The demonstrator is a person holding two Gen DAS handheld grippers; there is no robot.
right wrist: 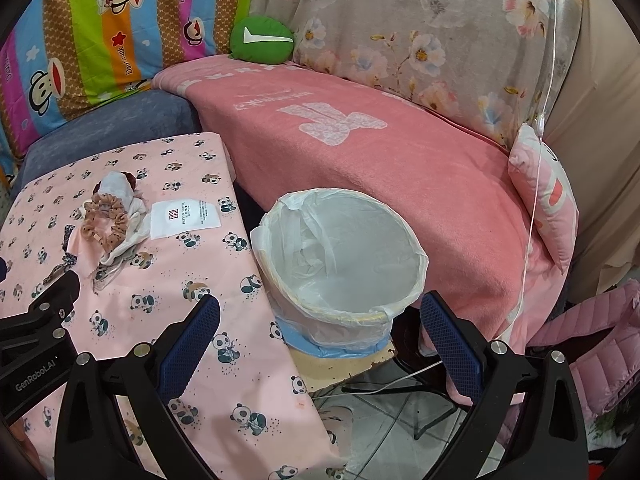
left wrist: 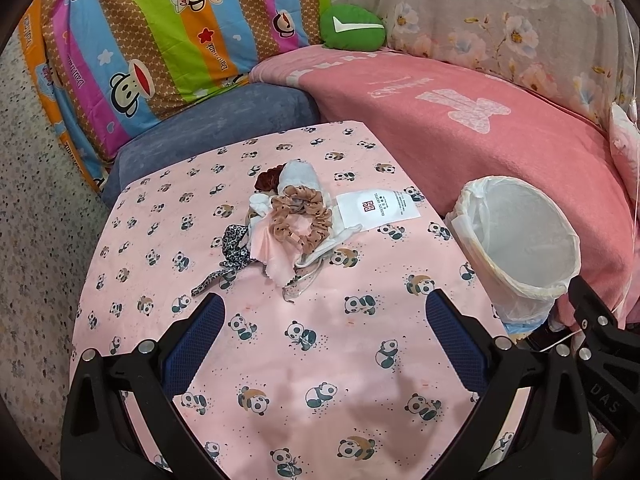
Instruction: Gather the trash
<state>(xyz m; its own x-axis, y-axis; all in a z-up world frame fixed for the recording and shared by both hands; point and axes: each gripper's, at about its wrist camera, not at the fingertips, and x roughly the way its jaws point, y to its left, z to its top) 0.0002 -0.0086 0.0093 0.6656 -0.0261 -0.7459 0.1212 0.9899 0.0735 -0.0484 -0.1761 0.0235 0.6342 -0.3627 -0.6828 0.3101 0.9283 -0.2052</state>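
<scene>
Blue-padded left tool [left wrist: 324,320] and right tool [right wrist: 320,322] both gape wide, gripping nothing. On the panda-cloth bench [left wrist: 304,360], a trash pile [left wrist: 288,220] lies at 12 o'clock of the left tool; the lined bin [right wrist: 344,256] sits at 12 o'clock of the right tool.

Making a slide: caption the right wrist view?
Open right claw hovers over the lined bin beside a panda cloth with scrunchies and a packet.

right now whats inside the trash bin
The trash bin holds only its crumpled white plastic liner; no trash shows inside. The near inner wall is hidden behind the rim, so anything tucked there cannot be seen.
</scene>
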